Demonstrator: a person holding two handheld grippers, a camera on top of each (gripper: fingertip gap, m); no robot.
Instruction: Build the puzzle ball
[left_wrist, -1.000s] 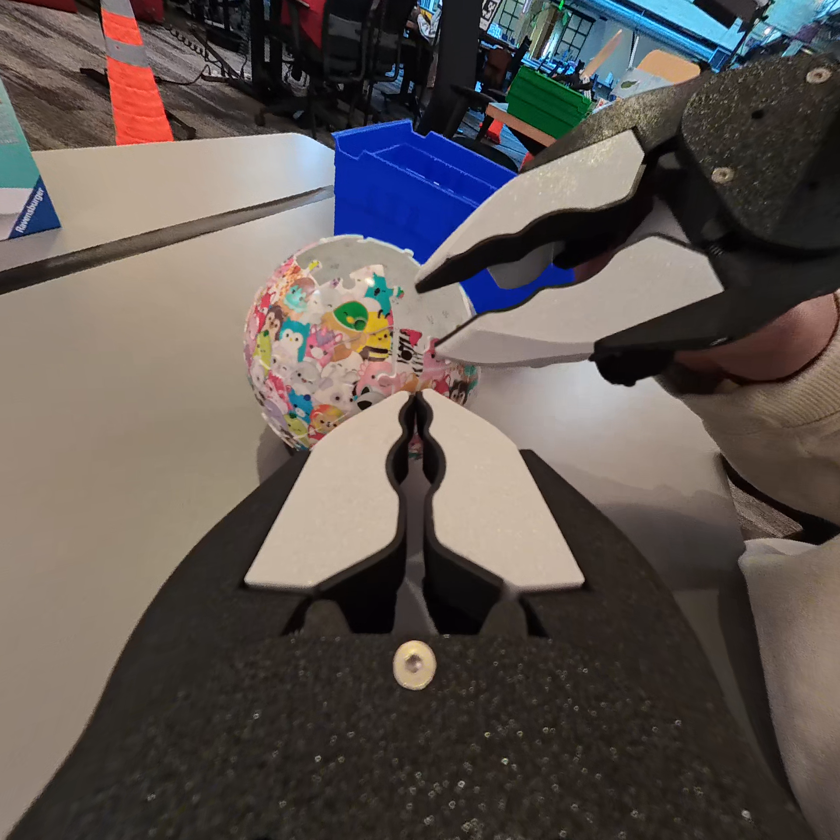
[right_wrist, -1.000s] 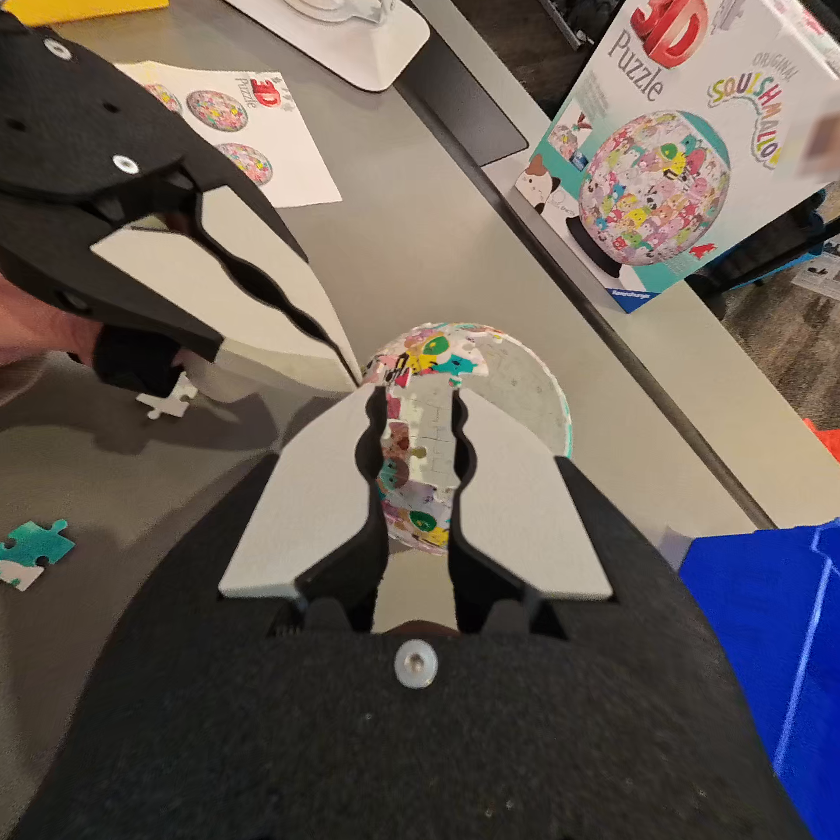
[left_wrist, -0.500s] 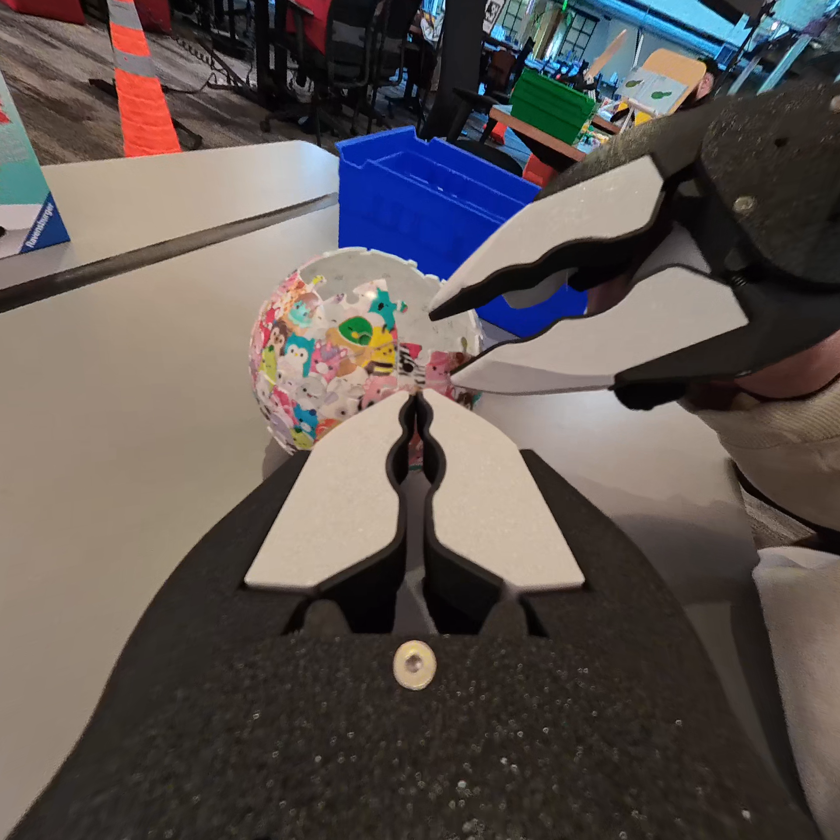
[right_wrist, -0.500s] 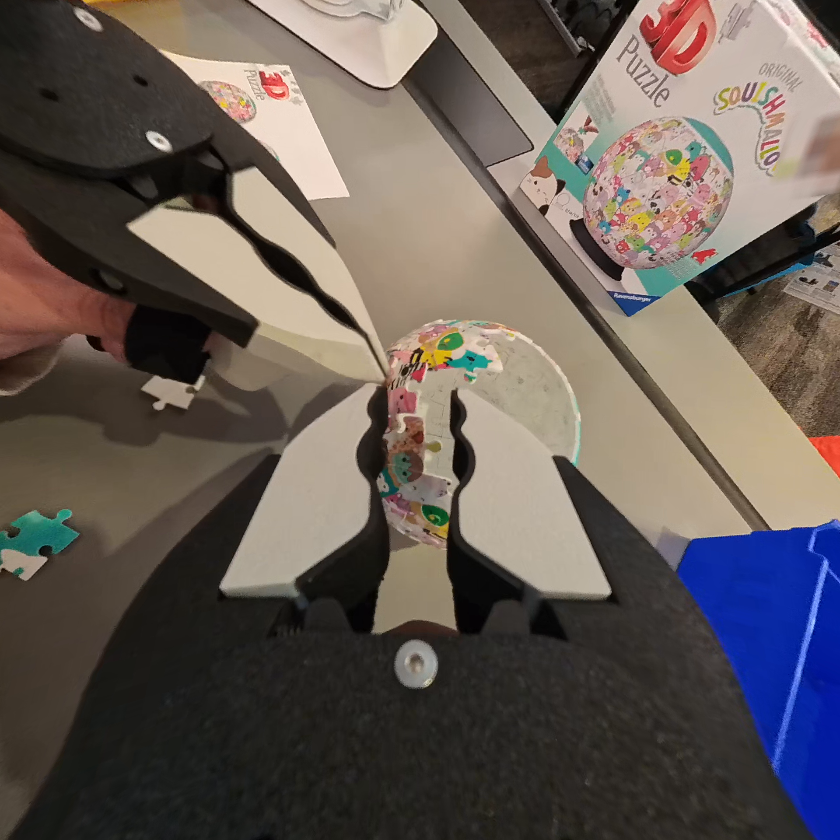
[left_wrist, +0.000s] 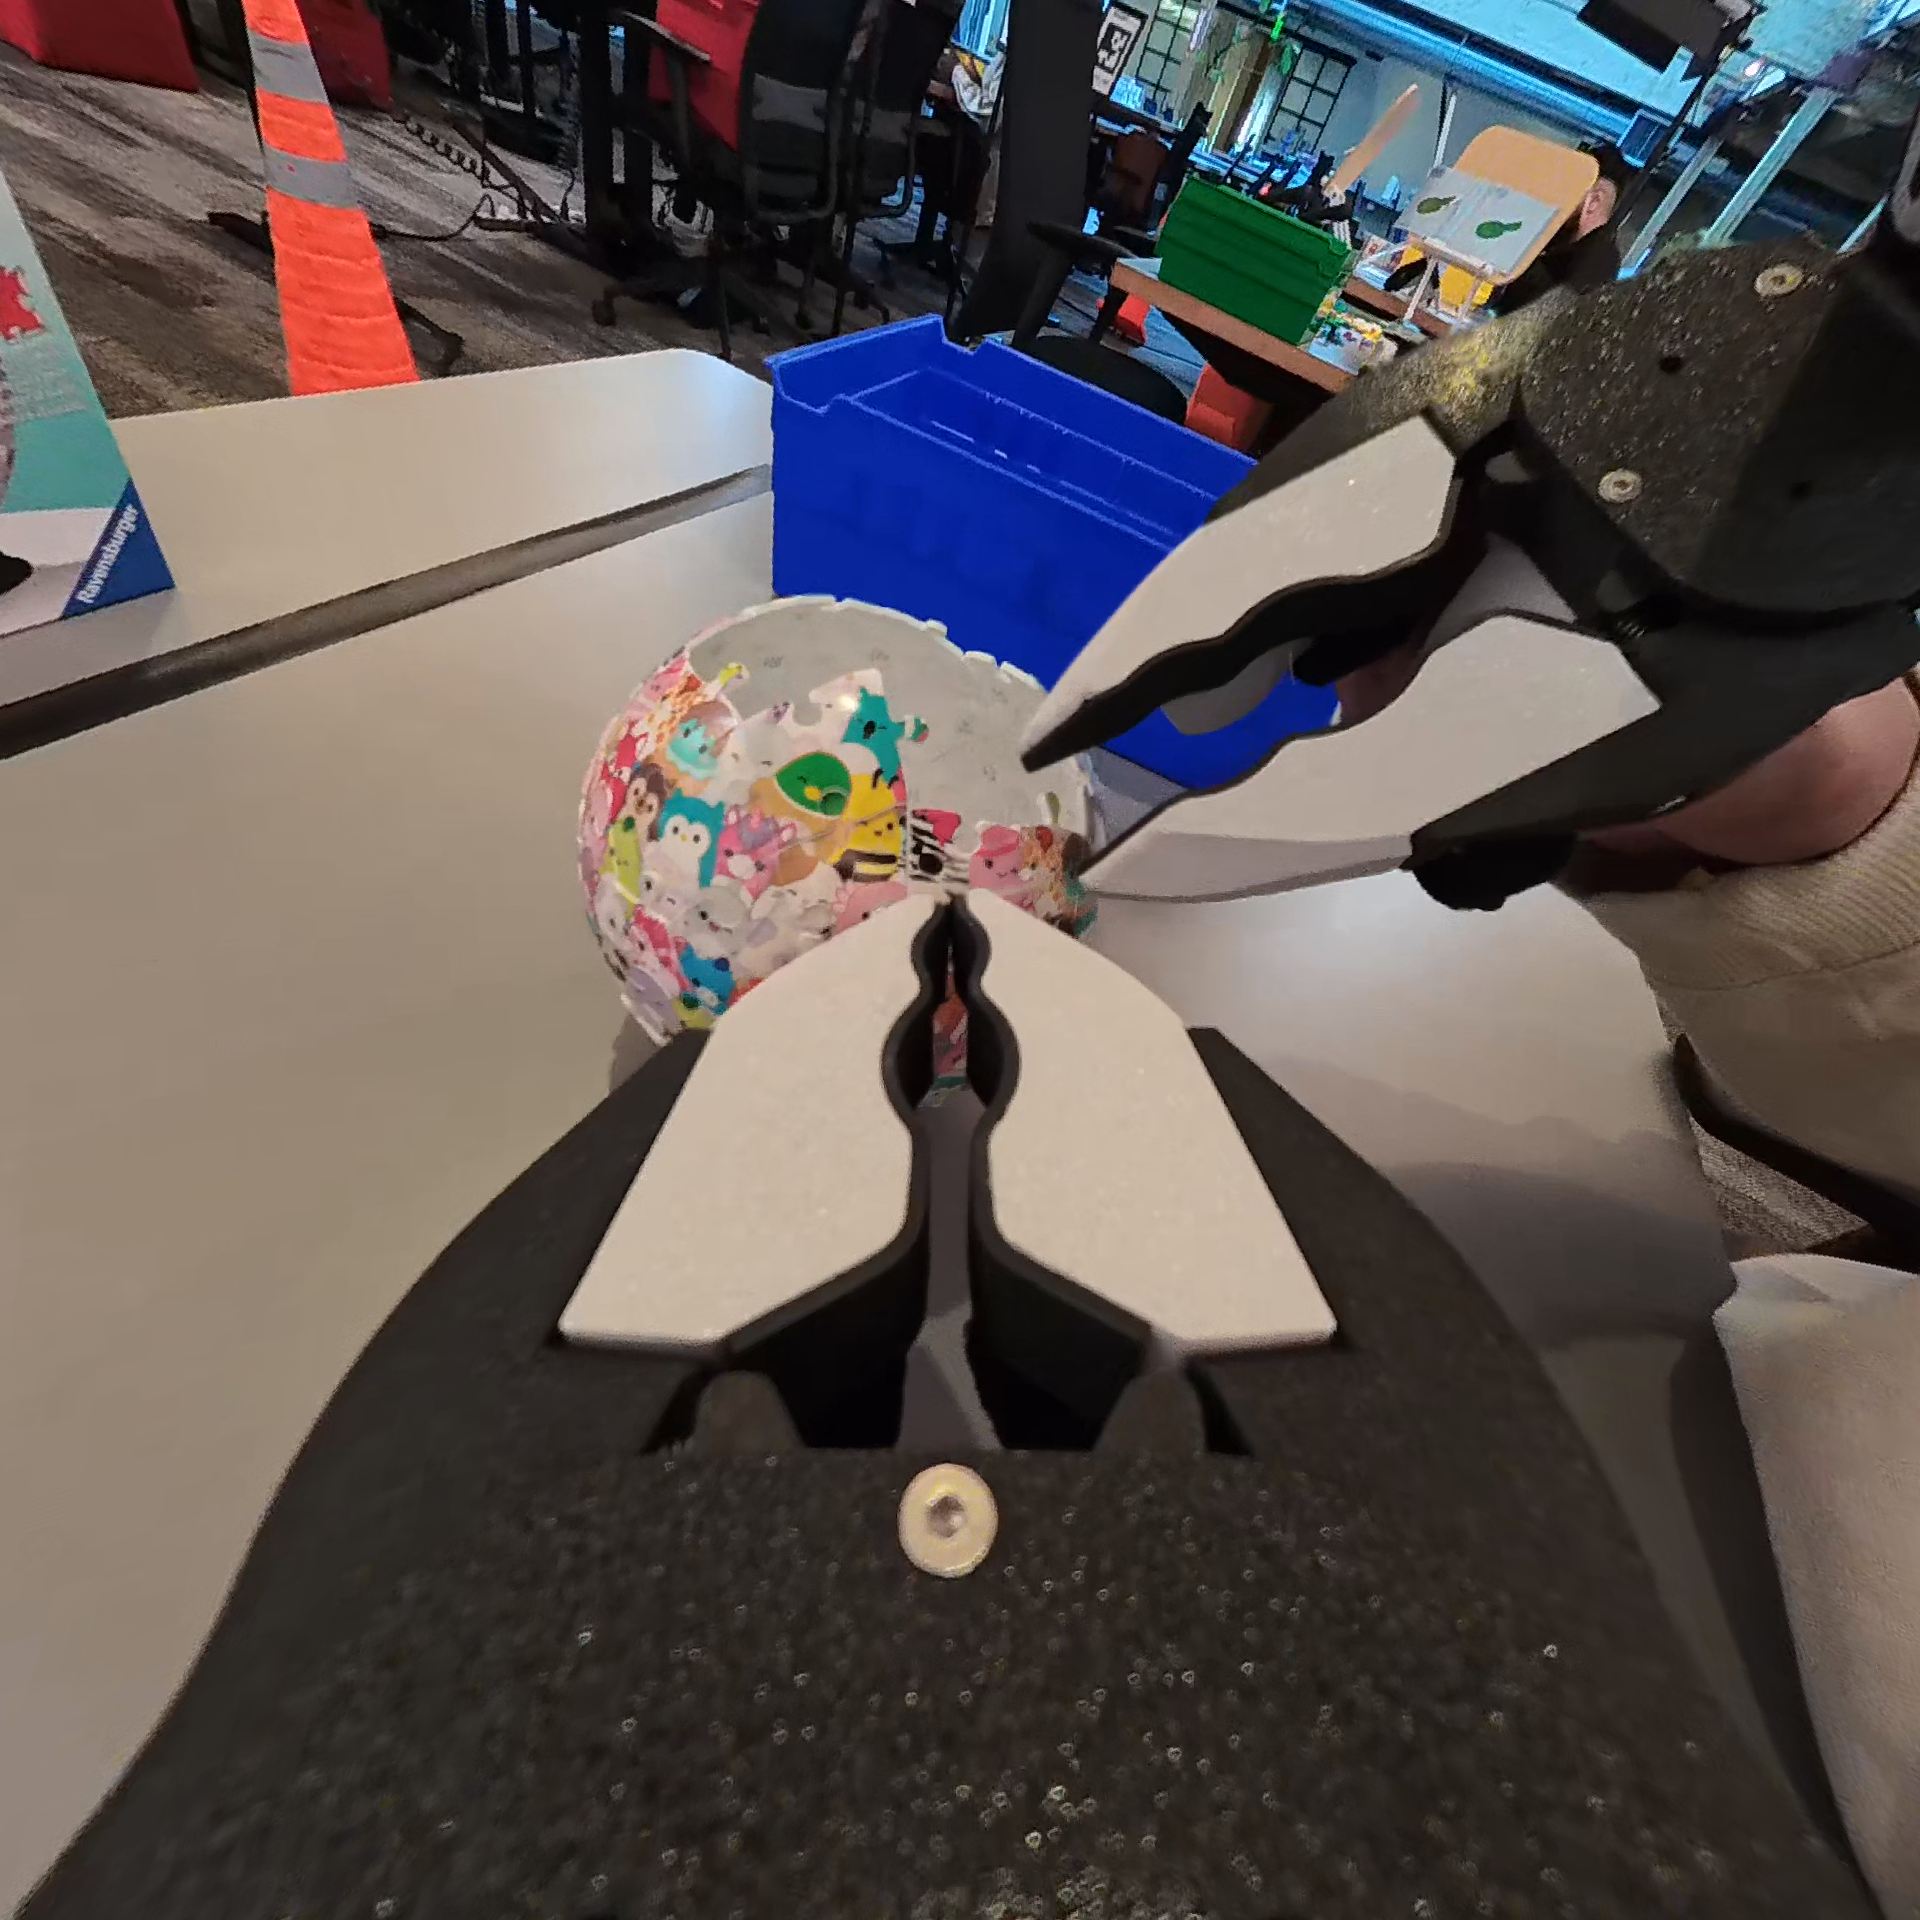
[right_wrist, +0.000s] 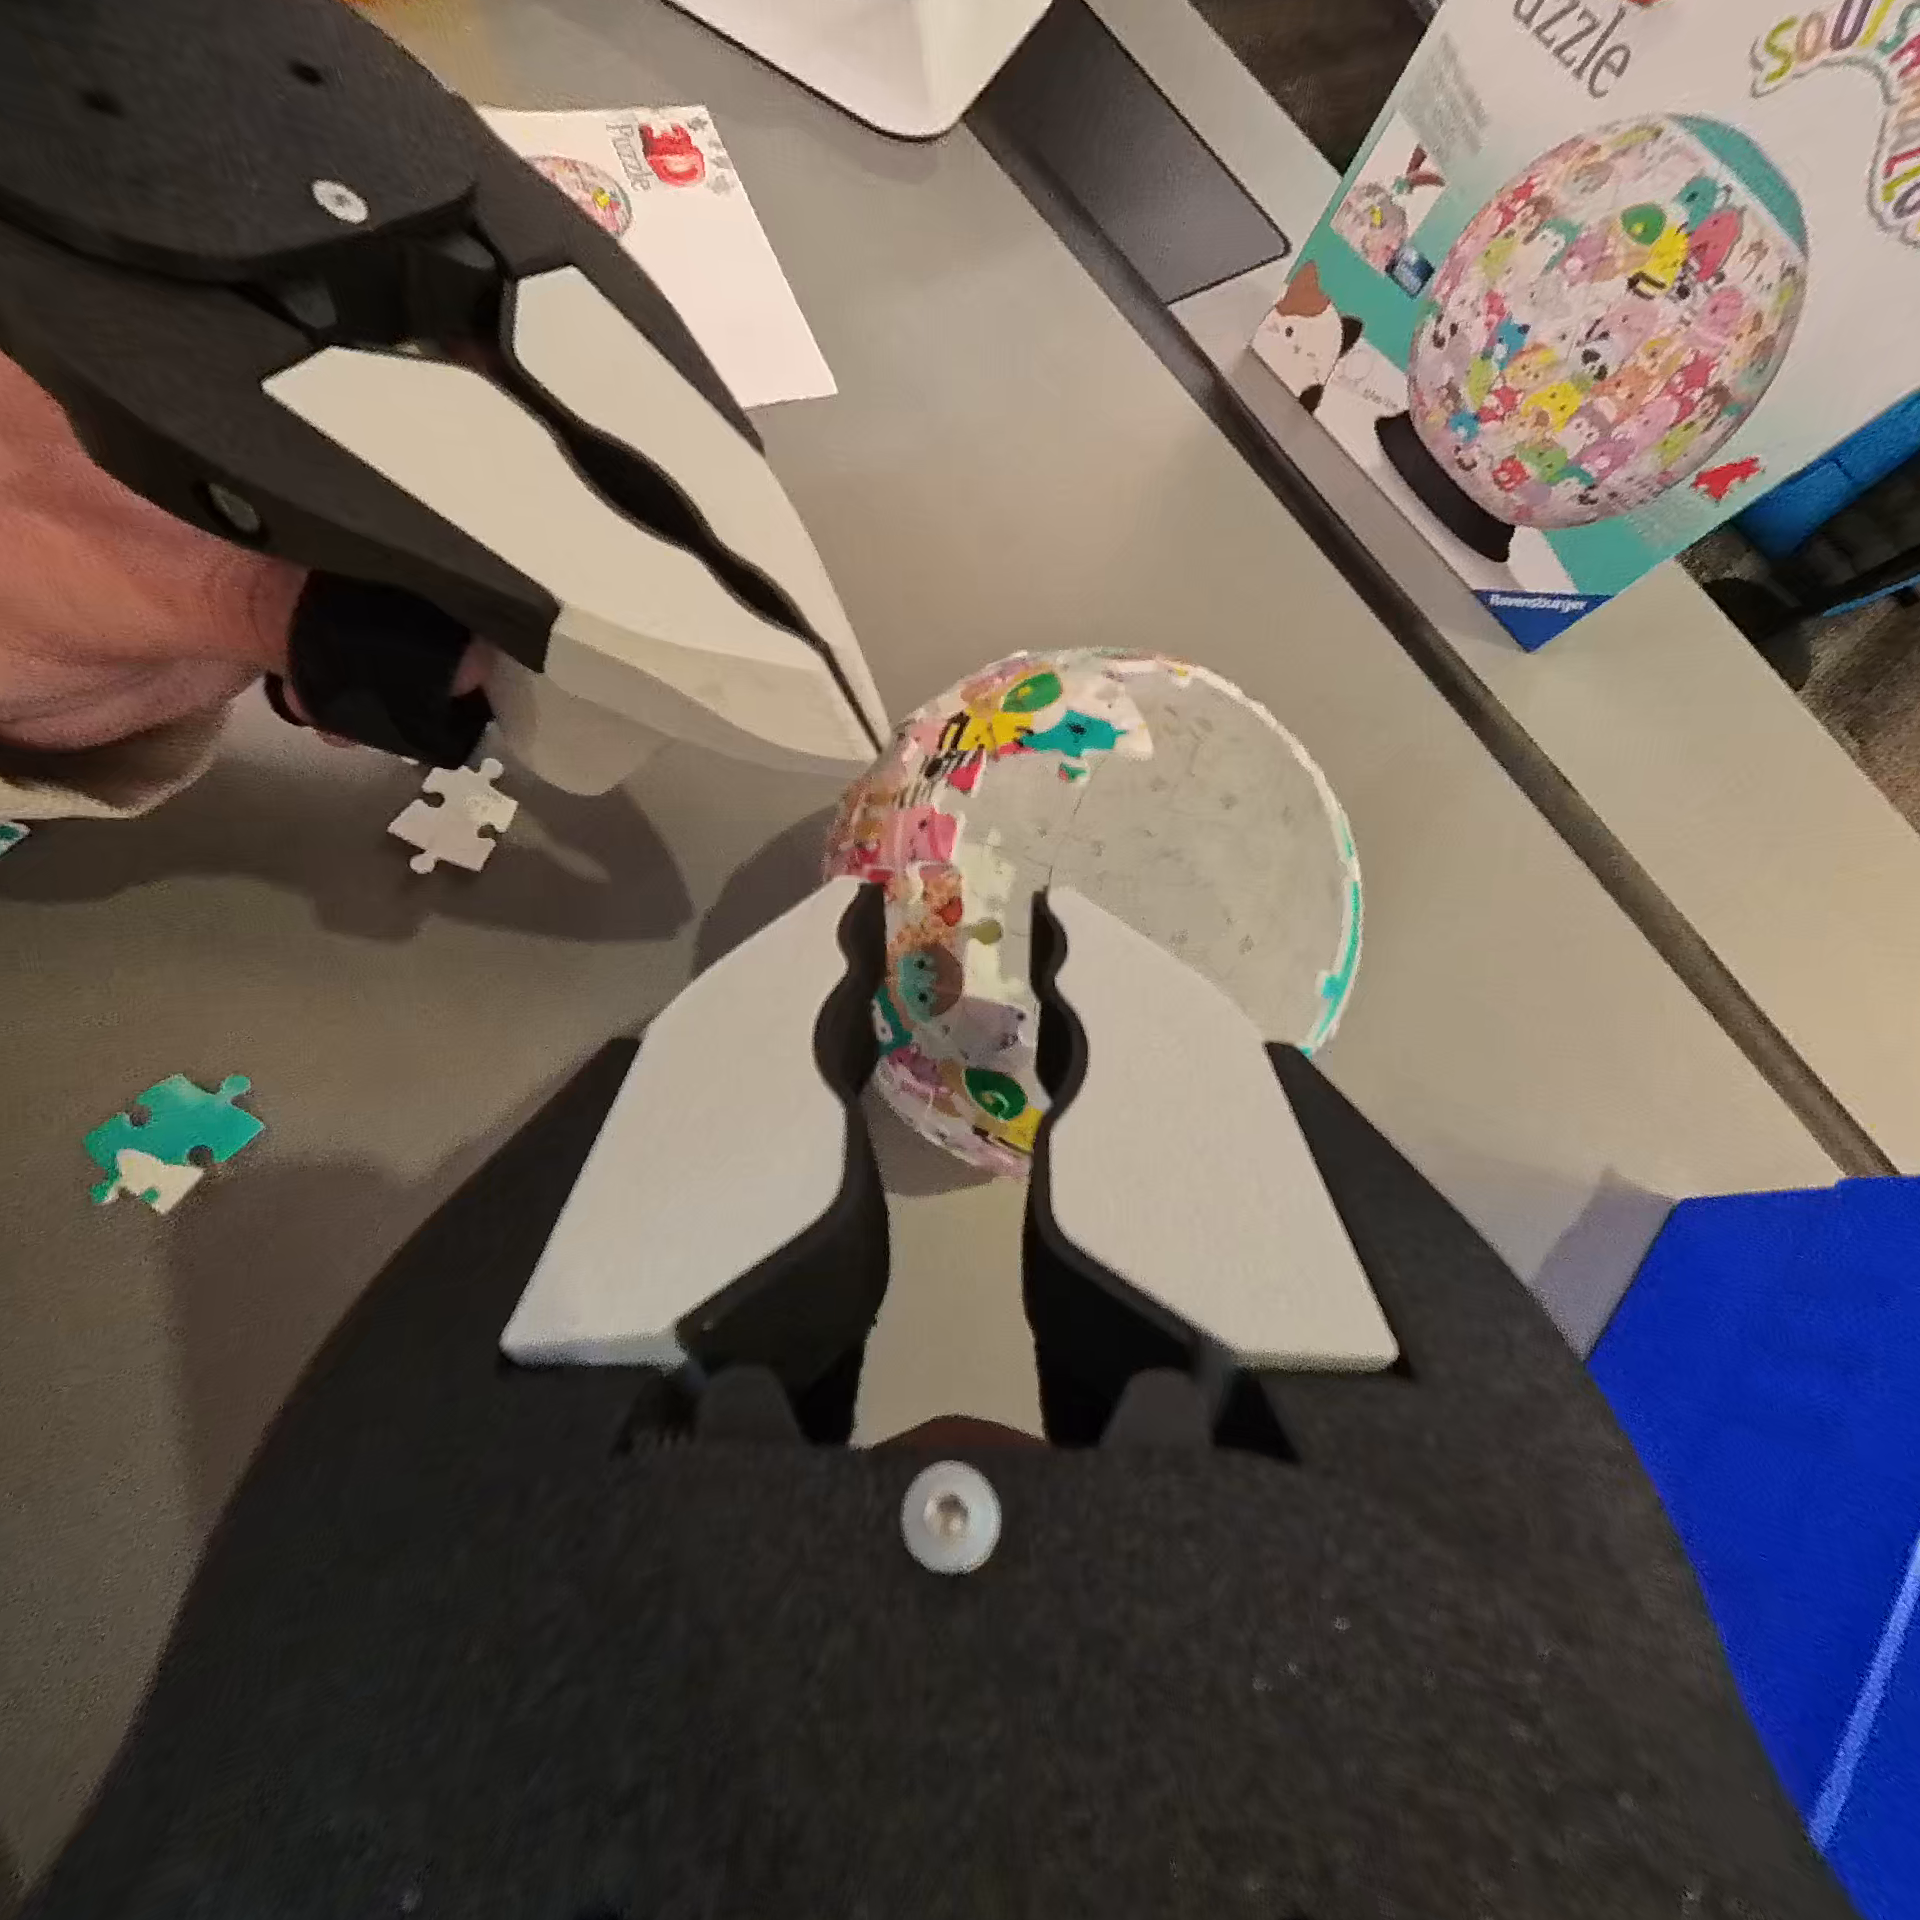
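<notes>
- The puzzle ball (left_wrist: 831, 821), partly built and open at the top and one side with its grey inner surface showing, is seen resting on the desk (left_wrist: 260, 935), just in front of a blue bin (left_wrist: 966, 499).
- The left claw (left_wrist: 951, 914) is pressed nearly closed; its tips are set at the ball's printed shell, though whether an edge is actually pinched cannot be told.
- The right claw (right_wrist: 951, 899) is parted to a moderate gap, and the broken rim of the shell is straddled by its fingers; no firm clamp is seen.
- The step is judged to be steadying the shell for another piece; the rim should be gripped lightly so that joined pieces are not sprung apart.
- Two loose pieces, one white (right_wrist: 454, 814) and one teal (right_wrist: 171, 1138), lie on the desk well apart from the ball; one should be fetched only once the shell is held steady.
</notes>
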